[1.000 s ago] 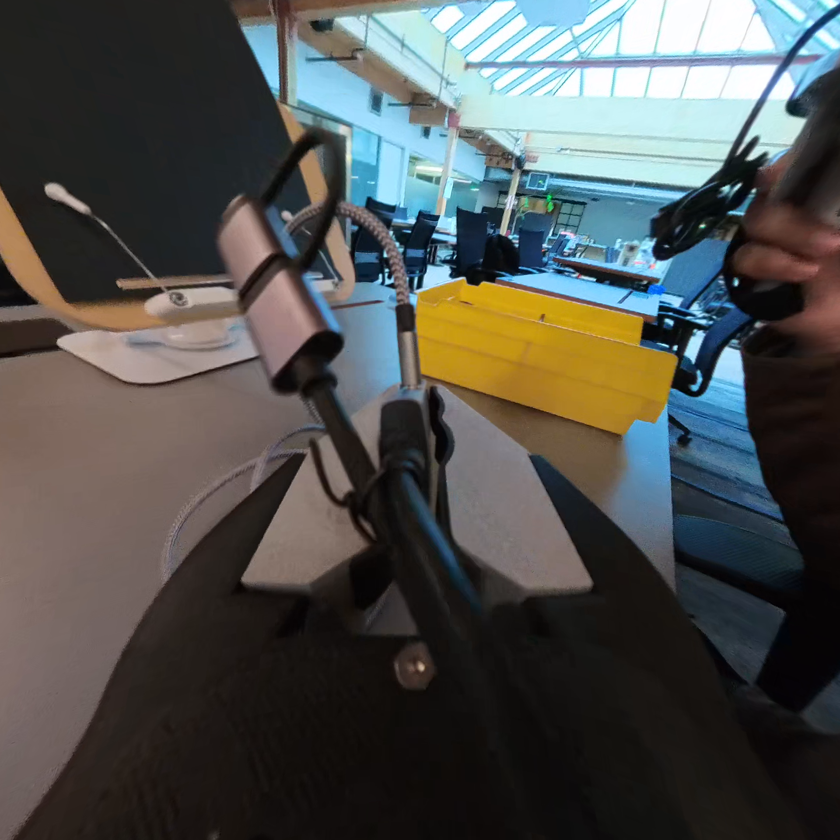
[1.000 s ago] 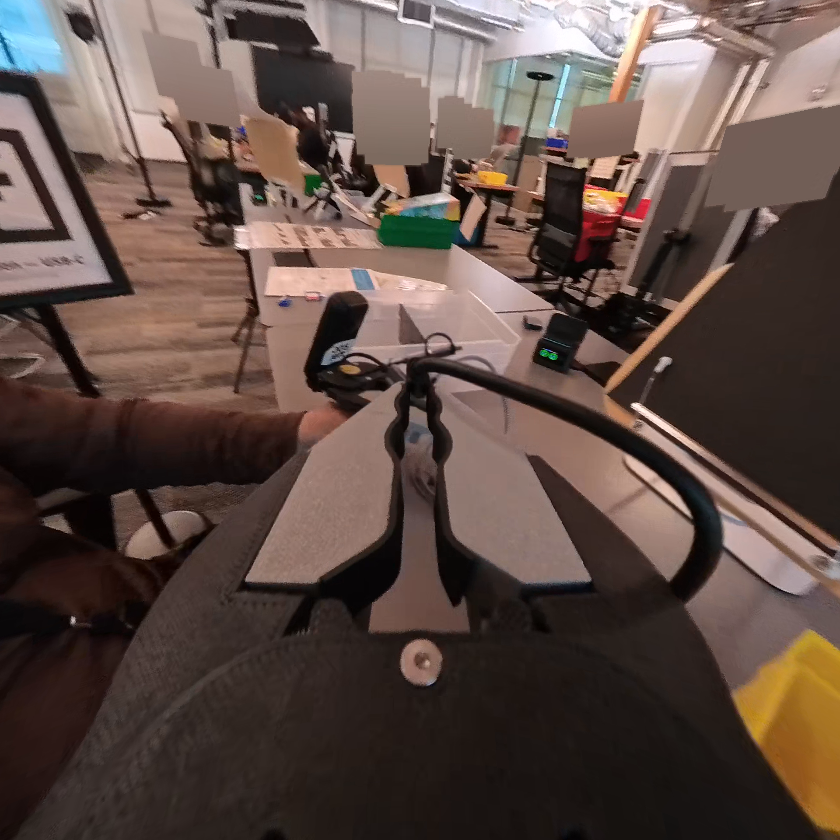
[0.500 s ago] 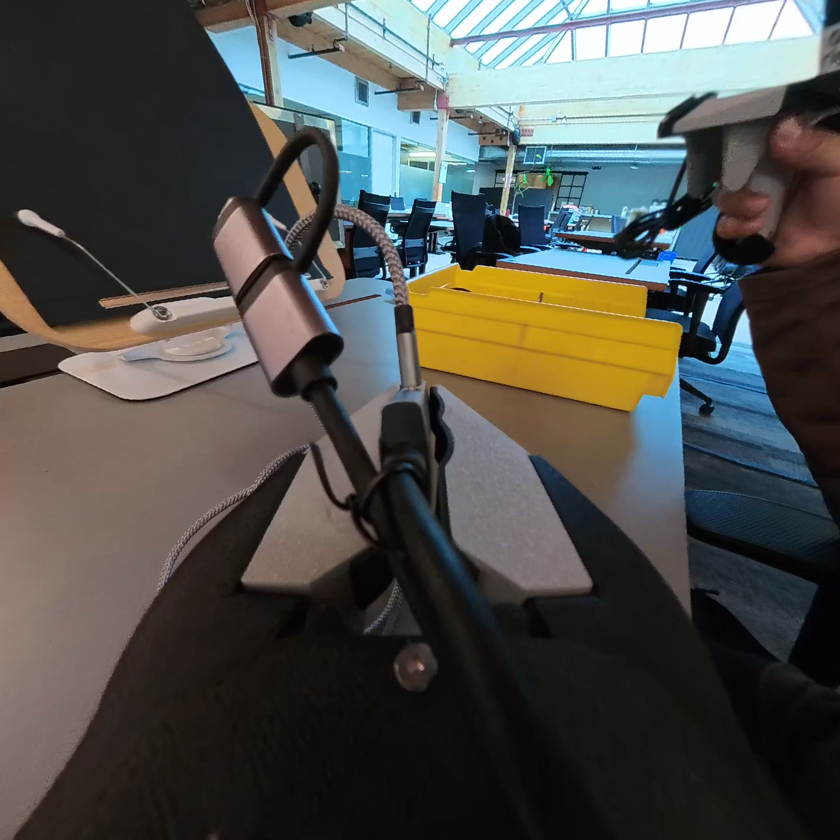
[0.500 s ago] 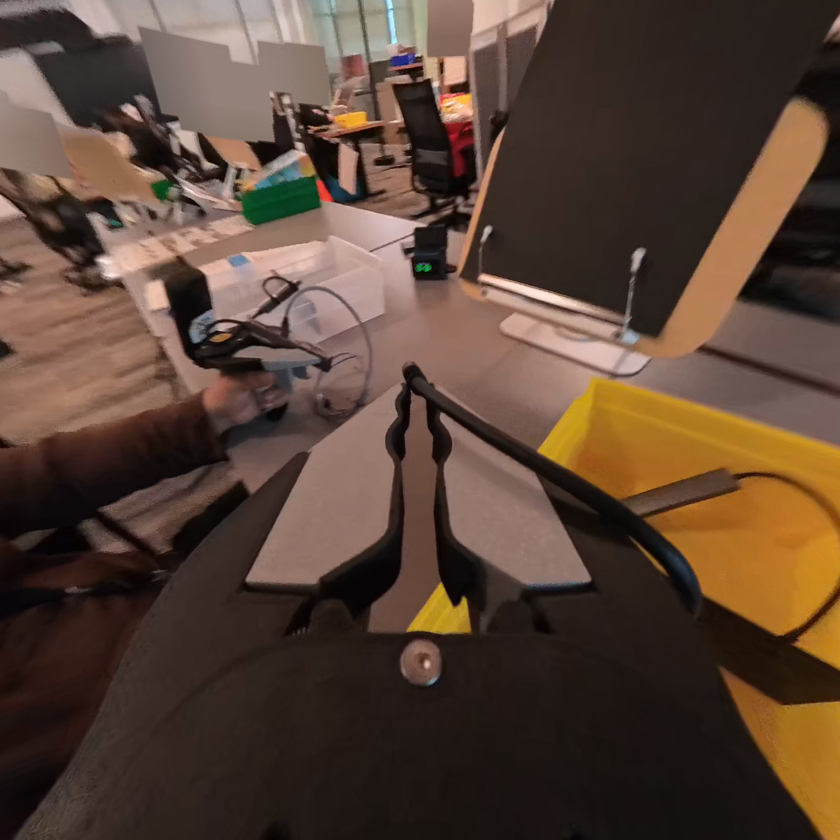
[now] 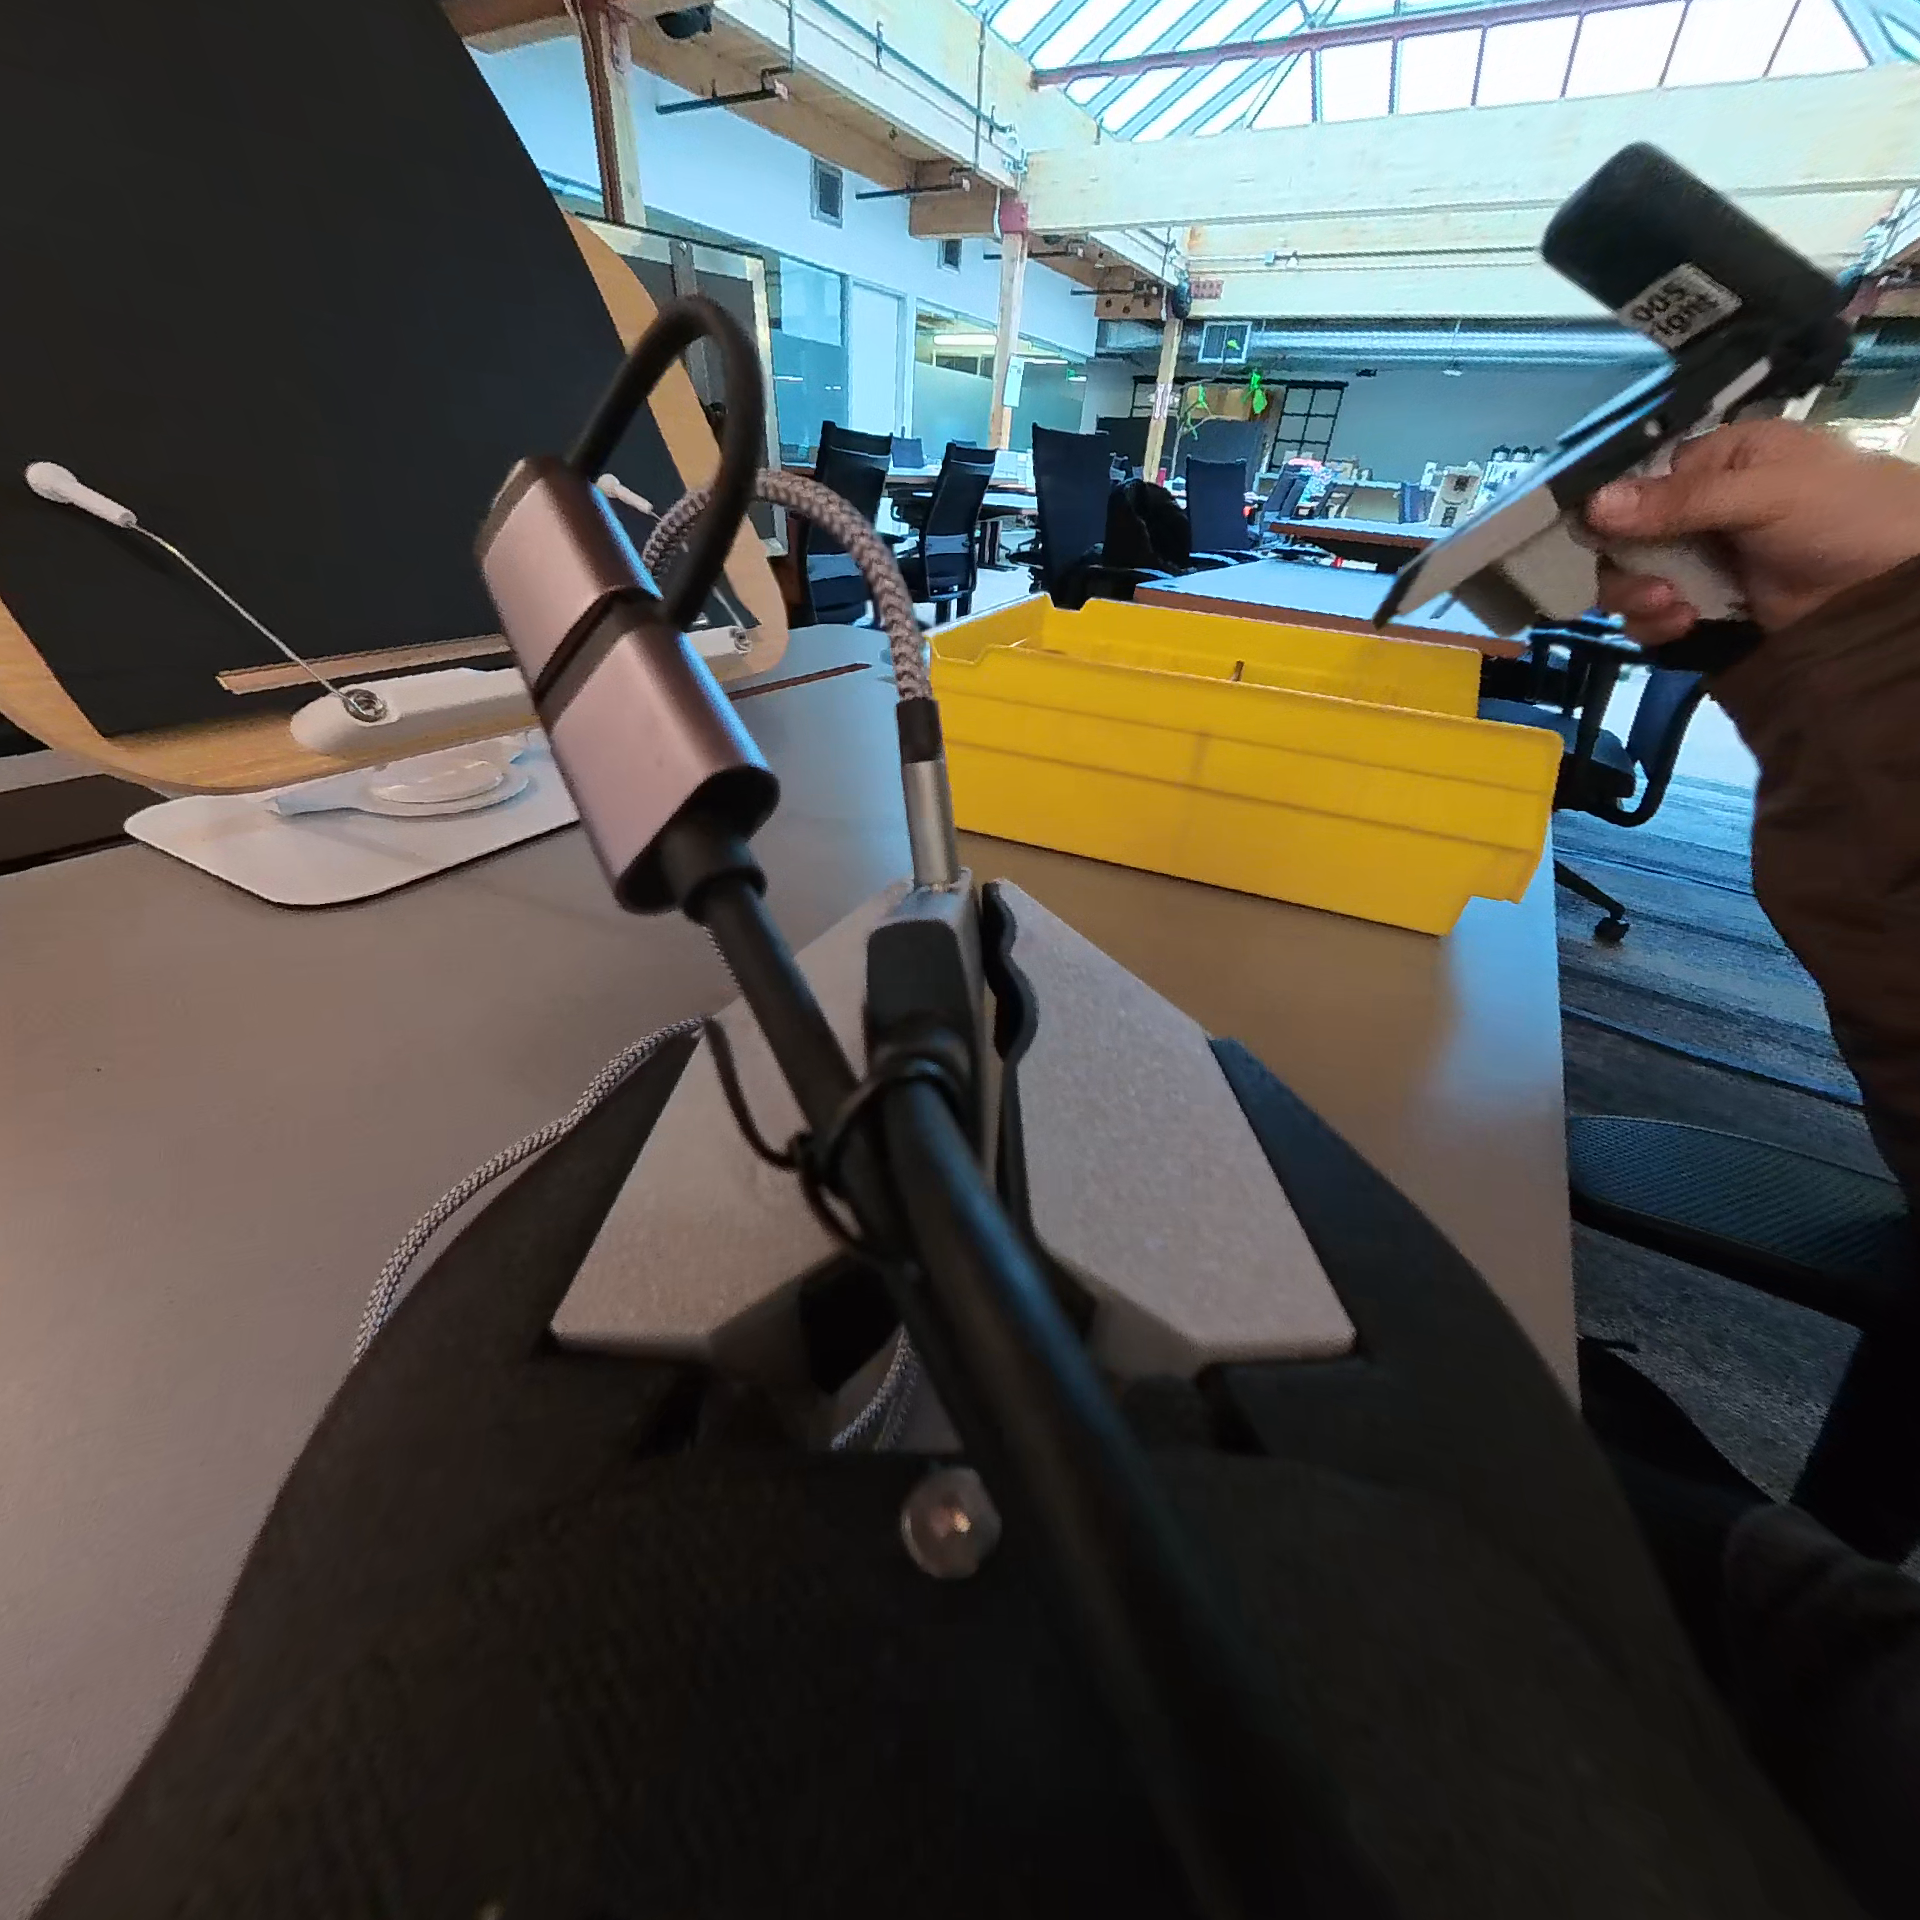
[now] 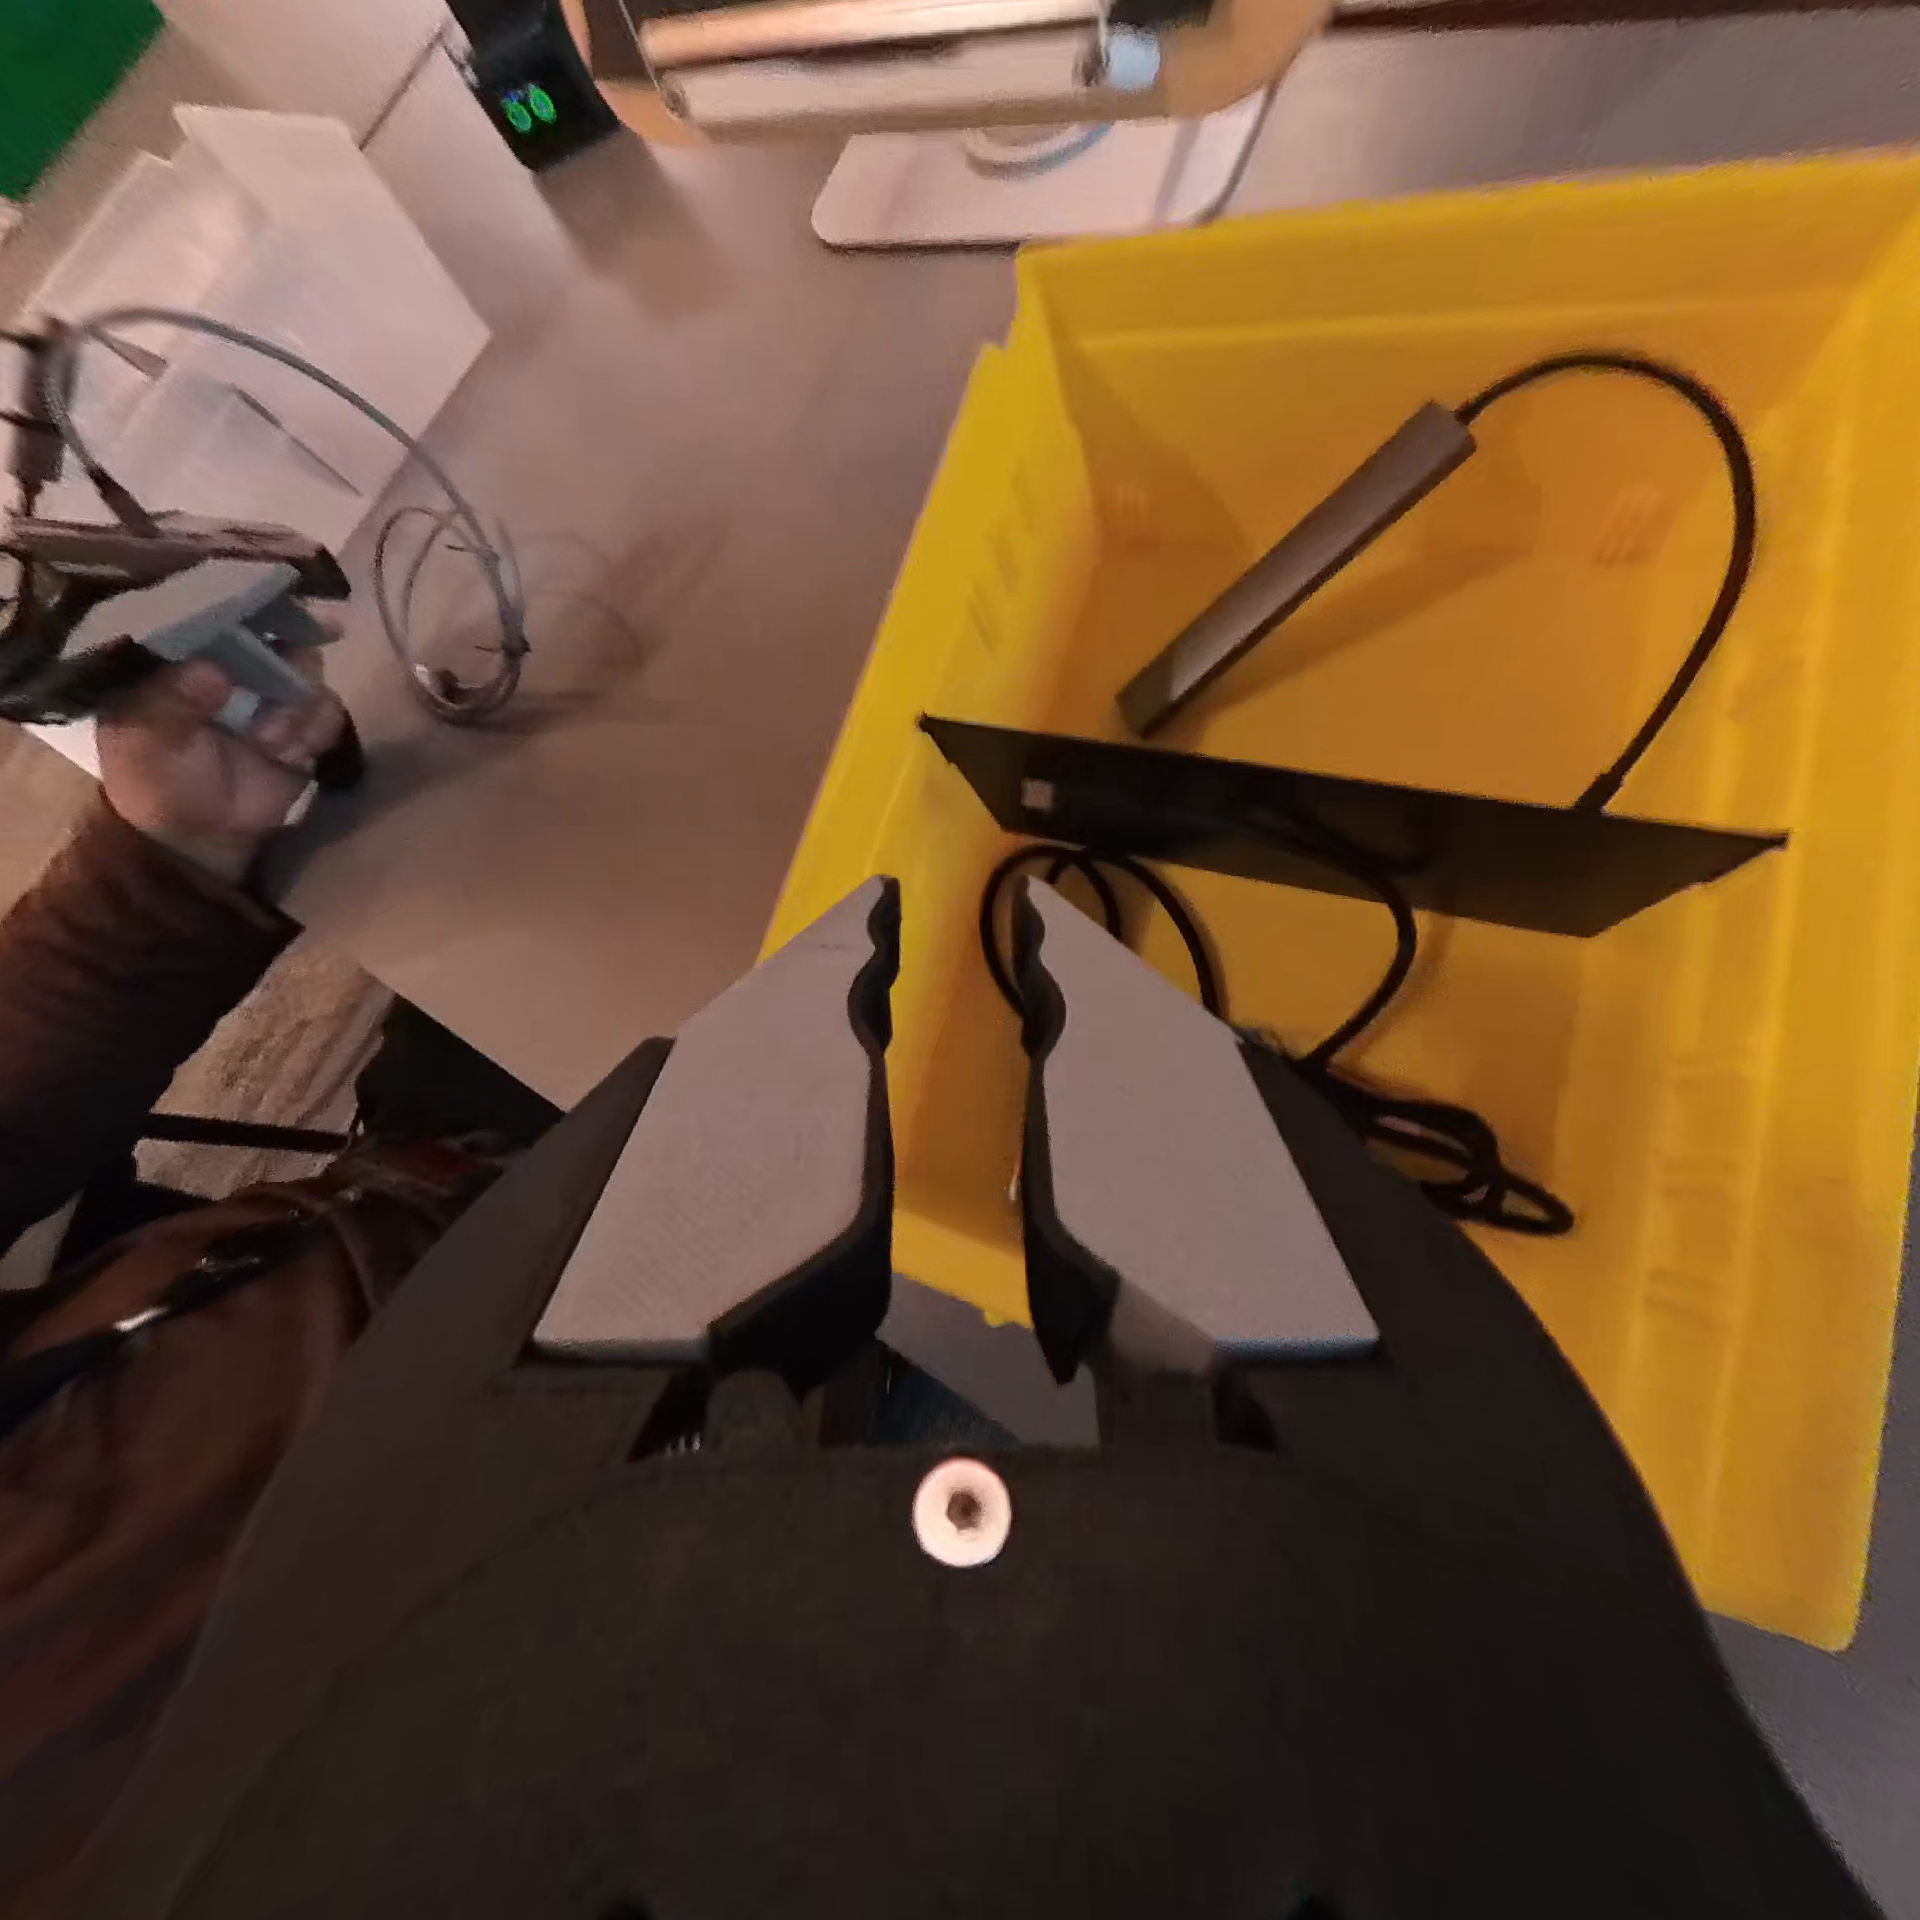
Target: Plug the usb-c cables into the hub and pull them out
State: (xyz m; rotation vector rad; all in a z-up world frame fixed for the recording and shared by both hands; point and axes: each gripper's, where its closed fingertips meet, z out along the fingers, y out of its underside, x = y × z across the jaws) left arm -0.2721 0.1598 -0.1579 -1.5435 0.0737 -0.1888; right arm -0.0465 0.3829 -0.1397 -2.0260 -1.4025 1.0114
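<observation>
Left wrist view: the left gripper (image 5: 961, 935) has its fingers clenched on a dark connector (image 5: 920, 977), out of whose far end a silver plug on a braided cable (image 5: 831, 551) rises and arches over to the left. A thick black cable (image 5: 997, 1247) runs from the connector back toward the camera. Left of the fingertips a grey metal adapter (image 5: 623, 696) stands tilted in the air on another black lead, with a short black loop at its top. All of this is held above the grey table (image 5: 260, 1091).

To the right, farther off, sits the yellow bin (image 5: 1236, 769). The right gripper (image 5: 1397, 613) is held in a hand (image 5: 1745, 530) above the bin's right end.

Right wrist view: the right gripper (image 6: 954, 904) points down over the bin's (image 6: 1766, 1143) near part, fingers parted with nothing between them. In the bin's far compartment lies the slim grey hub (image 6: 1299, 571) with its black lead curving round it; a black divider (image 6: 1351, 821) crosses the bin, and a coiled black cable (image 6: 1382, 1039) lies in the near compartment. This view is blurred, so whether that cable touches the fingers is hard to say.
</observation>
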